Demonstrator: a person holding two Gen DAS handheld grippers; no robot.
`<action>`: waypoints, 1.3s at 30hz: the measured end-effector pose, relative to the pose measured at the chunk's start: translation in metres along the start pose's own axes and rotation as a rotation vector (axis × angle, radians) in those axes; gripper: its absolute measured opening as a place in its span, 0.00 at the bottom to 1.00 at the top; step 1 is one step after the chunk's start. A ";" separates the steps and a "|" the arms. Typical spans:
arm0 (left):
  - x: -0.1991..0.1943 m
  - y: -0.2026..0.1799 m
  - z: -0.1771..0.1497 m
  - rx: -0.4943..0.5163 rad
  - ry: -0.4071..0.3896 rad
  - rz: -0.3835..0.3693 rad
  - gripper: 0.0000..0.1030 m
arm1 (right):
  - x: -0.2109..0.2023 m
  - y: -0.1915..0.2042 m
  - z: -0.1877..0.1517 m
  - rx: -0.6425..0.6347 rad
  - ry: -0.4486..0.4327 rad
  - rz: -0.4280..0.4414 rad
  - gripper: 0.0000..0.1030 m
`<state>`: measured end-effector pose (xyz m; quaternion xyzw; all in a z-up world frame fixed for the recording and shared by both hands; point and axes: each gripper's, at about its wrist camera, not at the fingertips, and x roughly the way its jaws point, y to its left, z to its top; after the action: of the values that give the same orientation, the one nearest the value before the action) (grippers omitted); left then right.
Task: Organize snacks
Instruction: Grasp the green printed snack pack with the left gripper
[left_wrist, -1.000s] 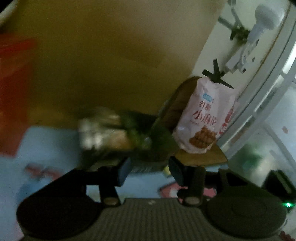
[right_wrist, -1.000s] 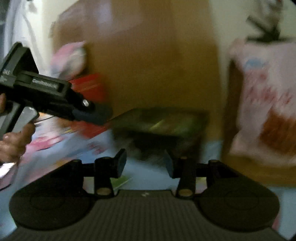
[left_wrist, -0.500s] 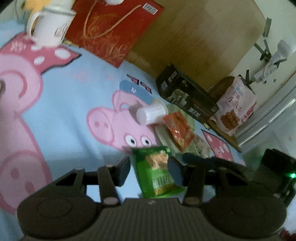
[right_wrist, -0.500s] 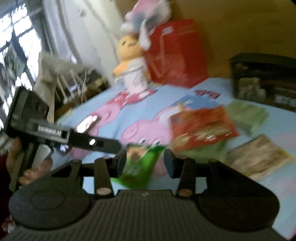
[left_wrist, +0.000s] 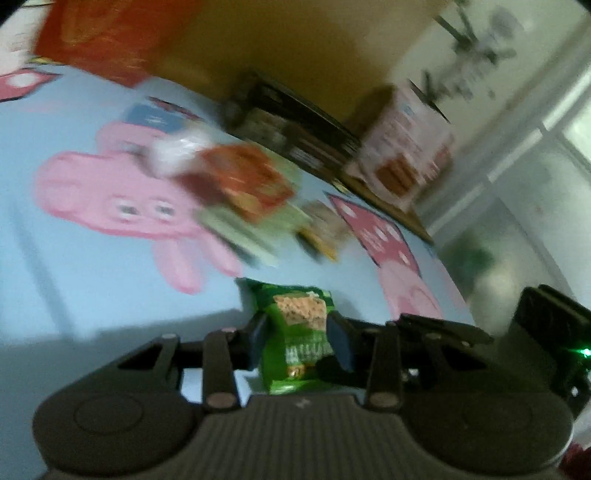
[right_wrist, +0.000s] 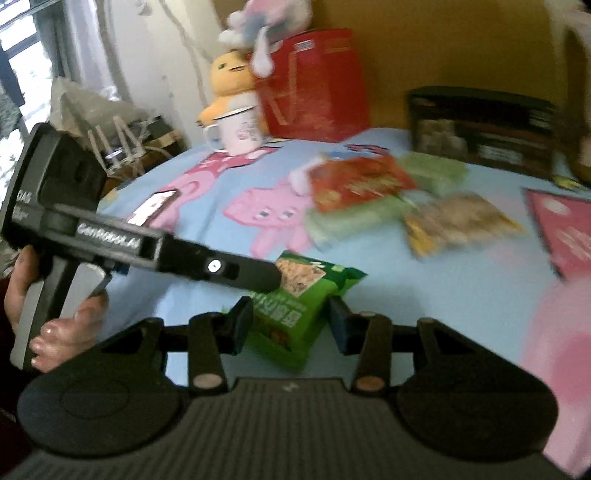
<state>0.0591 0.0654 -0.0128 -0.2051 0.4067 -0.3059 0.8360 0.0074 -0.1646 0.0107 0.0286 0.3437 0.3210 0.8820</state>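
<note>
step: picking the first snack; the left gripper (left_wrist: 300, 341) is closing in on the green packet (left_wrist: 301, 332), judging by how it straddles it.
green packet: lies flat on the blue cartoon bedsheet (left_wrist: 92, 258), toward the near edge of the bed, well apart from the snack pile (right_wrist: 388, 199) further in.
left jaws: one on either side of the packet's lower half, and they have just been narrowing; blur hides whether the pads press the wrapper yet, so I read them as not quite gripping.
right gripper (right_wrist: 291, 325): jaws spread, with the same packet (right_wrist: 299, 302) lying in the gap and clear of both pads; it holds nothing.
left gripper from the right view (right_wrist: 258, 275): its tip lies over the packet's far end, with a hand (right_wrist: 55, 317) on the handle.
next move: finish the squeeze until the wrapper is pinched, then lift; a thin, slippery bag probably needs a firm pinch low down.
far edge: dark box (right_wrist: 480, 125), red bag (right_wrist: 314, 81), mug (right_wrist: 238, 127).
</note>
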 end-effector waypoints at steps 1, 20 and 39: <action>0.008 -0.010 -0.001 0.026 0.013 -0.006 0.34 | -0.009 -0.002 -0.007 0.011 -0.008 -0.019 0.47; 0.003 -0.078 0.004 0.227 0.044 -0.075 0.44 | -0.100 -0.029 -0.065 0.006 -0.139 -0.130 0.49; 0.062 -0.080 -0.031 0.096 0.215 -0.148 0.33 | -0.076 -0.030 -0.072 -0.205 -0.047 -0.189 0.42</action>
<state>0.0366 -0.0383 -0.0181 -0.1603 0.4626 -0.4059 0.7717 -0.0635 -0.2451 -0.0076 -0.0868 0.2896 0.2695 0.9143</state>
